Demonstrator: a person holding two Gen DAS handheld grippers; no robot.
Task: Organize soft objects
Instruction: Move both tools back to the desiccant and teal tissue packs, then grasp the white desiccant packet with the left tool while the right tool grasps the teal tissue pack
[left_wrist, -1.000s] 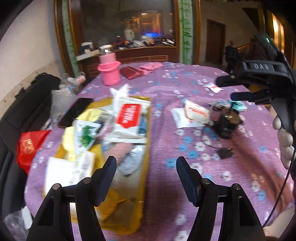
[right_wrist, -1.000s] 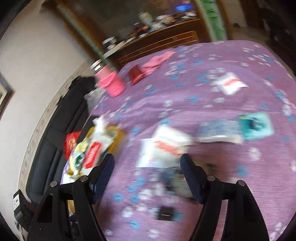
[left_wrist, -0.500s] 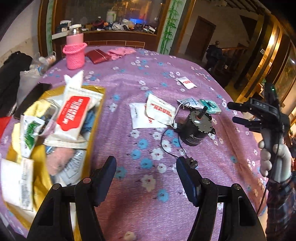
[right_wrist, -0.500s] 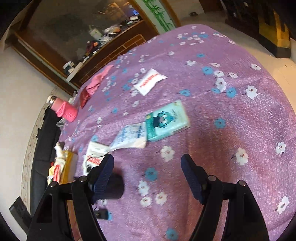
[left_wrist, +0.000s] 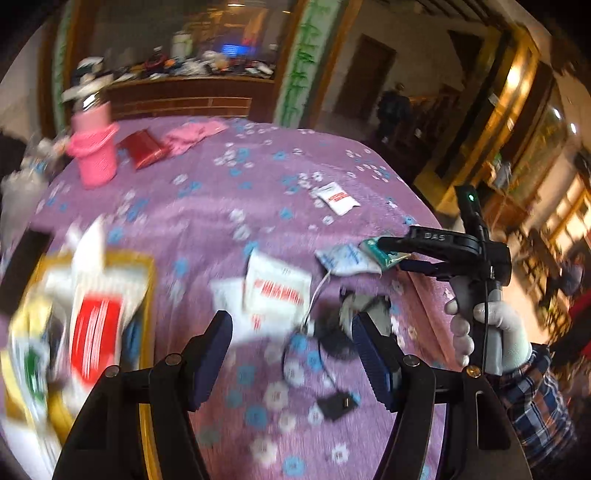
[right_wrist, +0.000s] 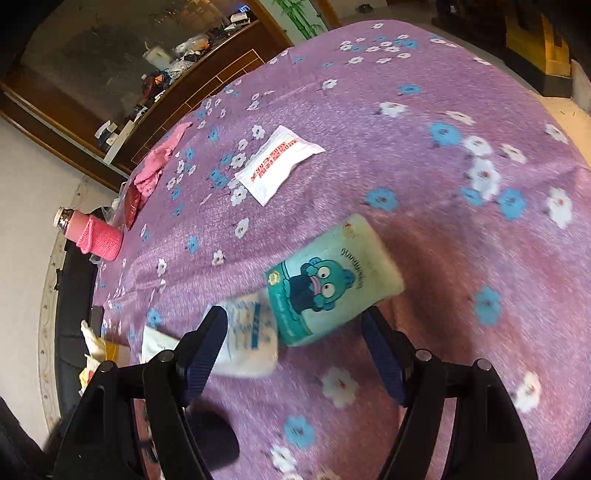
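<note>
Teal tissue pack (right_wrist: 332, 277) on the purple tablecloth (right_wrist: 443, 166), right gripper (right_wrist: 295, 347) above it, jaws wide and holding nothing.
Four more loose packets lie around; a gold tray (left_wrist: 147, 295) holds others. Left gripper (left_wrist: 291, 350) also gapes unladen. Since a second ago, the right has swung over and dropped toward the pack.

My left wrist view is smeared by motion: the yellow tray (left_wrist: 146, 332) at eight o'clock is cut off by the picture's edge, and the packets in it blur into red, white and green patches I cannot read. The dark round thing (left_wrist: 332, 332) between the left claw's fingers is too blurred to name. In the right wrist view the white-and-blue packet (right_wrist: 251, 339) is blurred and partly hidden behind a finger (right_wrist: 203, 350), and a dark lump (right_wrist: 214, 439) at six o'clock is mostly hidden too. The sideboard clutter (right_wrist: 177, 55) at eleven o'clock is too small to tell.
</note>
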